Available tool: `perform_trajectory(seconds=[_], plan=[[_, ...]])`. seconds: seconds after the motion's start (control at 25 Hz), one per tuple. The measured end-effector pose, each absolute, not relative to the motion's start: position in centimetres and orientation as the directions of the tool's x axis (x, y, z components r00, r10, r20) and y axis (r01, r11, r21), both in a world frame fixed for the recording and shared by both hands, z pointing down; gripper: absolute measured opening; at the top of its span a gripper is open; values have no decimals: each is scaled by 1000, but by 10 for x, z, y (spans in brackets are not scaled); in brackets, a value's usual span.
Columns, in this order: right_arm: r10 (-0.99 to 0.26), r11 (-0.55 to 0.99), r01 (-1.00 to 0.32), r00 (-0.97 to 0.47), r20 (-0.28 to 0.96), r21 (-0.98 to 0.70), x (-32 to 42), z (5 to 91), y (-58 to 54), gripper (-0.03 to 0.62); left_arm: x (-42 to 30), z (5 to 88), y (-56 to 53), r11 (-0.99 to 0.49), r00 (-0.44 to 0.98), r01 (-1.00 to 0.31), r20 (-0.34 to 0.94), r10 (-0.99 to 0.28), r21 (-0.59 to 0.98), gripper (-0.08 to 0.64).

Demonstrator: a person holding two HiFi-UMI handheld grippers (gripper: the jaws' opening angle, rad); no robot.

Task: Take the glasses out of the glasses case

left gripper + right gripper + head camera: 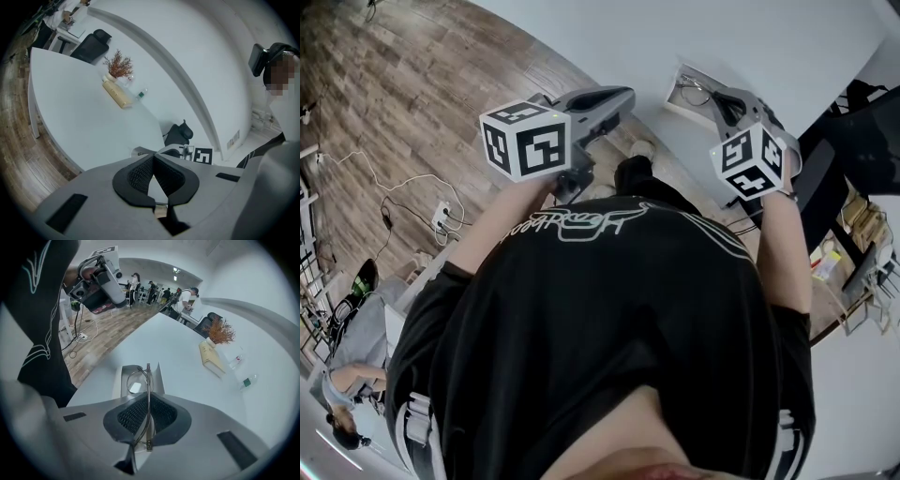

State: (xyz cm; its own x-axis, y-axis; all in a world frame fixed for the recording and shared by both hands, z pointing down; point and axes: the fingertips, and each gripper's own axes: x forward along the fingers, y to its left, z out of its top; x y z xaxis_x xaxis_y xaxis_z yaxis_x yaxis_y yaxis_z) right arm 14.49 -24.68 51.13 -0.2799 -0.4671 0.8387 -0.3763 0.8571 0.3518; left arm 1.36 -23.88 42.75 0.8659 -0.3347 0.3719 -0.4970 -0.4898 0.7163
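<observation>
My right gripper (148,397) is shut on the thin wire-framed glasses (148,380), with the frame pinched upright between its pads. The glasses hang just above the open white glasses case (118,380), which lies on the white table (187,348). In the head view the case (686,90) sits at the table's near edge, under the right gripper (719,101). My left gripper (617,97) is held off to the left, apart from the case. In its own view the left gripper (153,157) has its pads closed together with nothing between them.
A vase of dried twigs (220,333), a tan box (209,359) and a small bottle (248,380) stand farther back on the table. Black office chairs (96,40) surround it. Cables and a power strip (441,217) lie on the wooden floor. Several people stand far off.
</observation>
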Motion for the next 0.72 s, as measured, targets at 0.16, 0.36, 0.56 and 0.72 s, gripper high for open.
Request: perform_trajectory(seconds=[0.16, 0.36, 0.56, 0.72], plan=[[-485, 847, -385, -278, 829, 367, 144, 505, -247, 18, 12, 425, -236, -495, 867, -494, 367, -335, 714, 8], [-512, 829, -405, -276, 813, 384, 143, 496, -243, 18, 10, 421, -228, -504, 869, -491, 363, -335, 710, 8], [-544, 806, -437, -281, 791, 399, 141, 482, -240, 18, 8, 415, -221, -515, 871, -489, 358, -337, 704, 8], [-570, 784, -476, -298, 766, 398, 135, 470, -237, 18, 7, 408, -215, -530, 875, -481, 350, -334, 698, 8]])
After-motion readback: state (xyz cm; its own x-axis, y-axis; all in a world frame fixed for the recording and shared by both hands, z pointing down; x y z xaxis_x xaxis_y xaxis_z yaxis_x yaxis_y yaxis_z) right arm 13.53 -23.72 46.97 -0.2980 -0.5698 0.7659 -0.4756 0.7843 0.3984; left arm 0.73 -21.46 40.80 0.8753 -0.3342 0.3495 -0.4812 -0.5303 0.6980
